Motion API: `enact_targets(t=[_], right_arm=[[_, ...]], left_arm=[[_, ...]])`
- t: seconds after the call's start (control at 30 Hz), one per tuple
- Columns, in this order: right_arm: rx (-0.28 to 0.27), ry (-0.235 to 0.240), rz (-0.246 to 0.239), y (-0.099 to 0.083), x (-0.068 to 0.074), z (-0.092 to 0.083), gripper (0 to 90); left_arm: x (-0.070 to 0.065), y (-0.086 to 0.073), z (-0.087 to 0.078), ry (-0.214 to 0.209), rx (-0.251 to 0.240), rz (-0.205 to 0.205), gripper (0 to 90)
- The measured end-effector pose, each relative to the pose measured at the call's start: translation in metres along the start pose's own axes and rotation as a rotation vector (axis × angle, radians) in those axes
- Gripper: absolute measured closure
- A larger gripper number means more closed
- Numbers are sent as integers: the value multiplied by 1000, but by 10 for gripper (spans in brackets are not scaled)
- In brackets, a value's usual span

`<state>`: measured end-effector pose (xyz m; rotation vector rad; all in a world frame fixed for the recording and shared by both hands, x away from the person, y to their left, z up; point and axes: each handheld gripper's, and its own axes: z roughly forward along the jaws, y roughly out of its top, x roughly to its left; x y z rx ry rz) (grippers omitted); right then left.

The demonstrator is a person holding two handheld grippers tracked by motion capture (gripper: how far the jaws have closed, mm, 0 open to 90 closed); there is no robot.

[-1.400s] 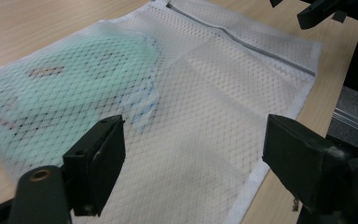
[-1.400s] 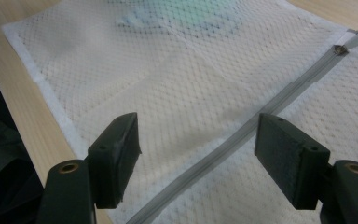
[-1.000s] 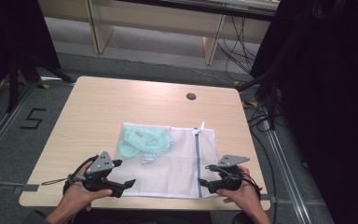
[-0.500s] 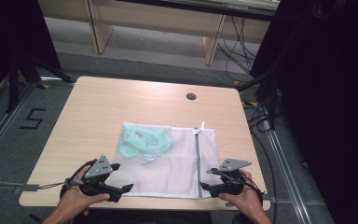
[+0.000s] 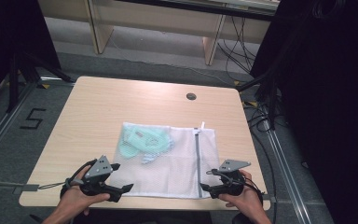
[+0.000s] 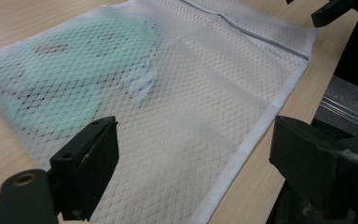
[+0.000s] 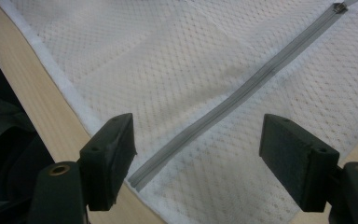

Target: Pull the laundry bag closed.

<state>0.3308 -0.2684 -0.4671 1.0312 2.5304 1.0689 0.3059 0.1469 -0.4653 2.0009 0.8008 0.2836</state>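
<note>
On the left, I am holding the left gripper (image 5: 121,190) over the near left corner of the white mesh laundry bag (image 5: 177,163), jaws spread wide with nothing between them. In the left gripper view the bag's hemmed near edge is running between the two black jaws, which are not touching the mesh. Compared with a second ago, this hand is sitting lower and closer to the table's (image 5: 98,107) near edge, so I am pulling it back from the bag rather than closing in.

Moving rightward, the bag itself is lying flat near the front of the table, unmoved through the last second. The mint-green garment (image 5: 142,140) is showing through the mesh in the far left part, with a small blue-and-white scrap just nearer than it. The grey zipper (image 5: 197,158) is running front to back along the right side and looks zipped shut along the length I can see.

On the right, the right gripper (image 5: 207,184) is hanging at the near end of the zipper, jaws released and wide, straddling the zipper's near end in its own view. It too is drawing back toward me.

I am reading this as both hands retreating from a loaded, zipped bag: the packing looks finished, or I am about to re-approach the corners for a lift.
</note>
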Motion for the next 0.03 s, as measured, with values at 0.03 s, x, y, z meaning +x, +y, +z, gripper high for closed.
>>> enact_targets(t=[0.03], right_arm=[[-1, 0, 1, 0, 0, 0, 274]], left_arm=[[0, 0, 0, 0, 0, 0, 153]])
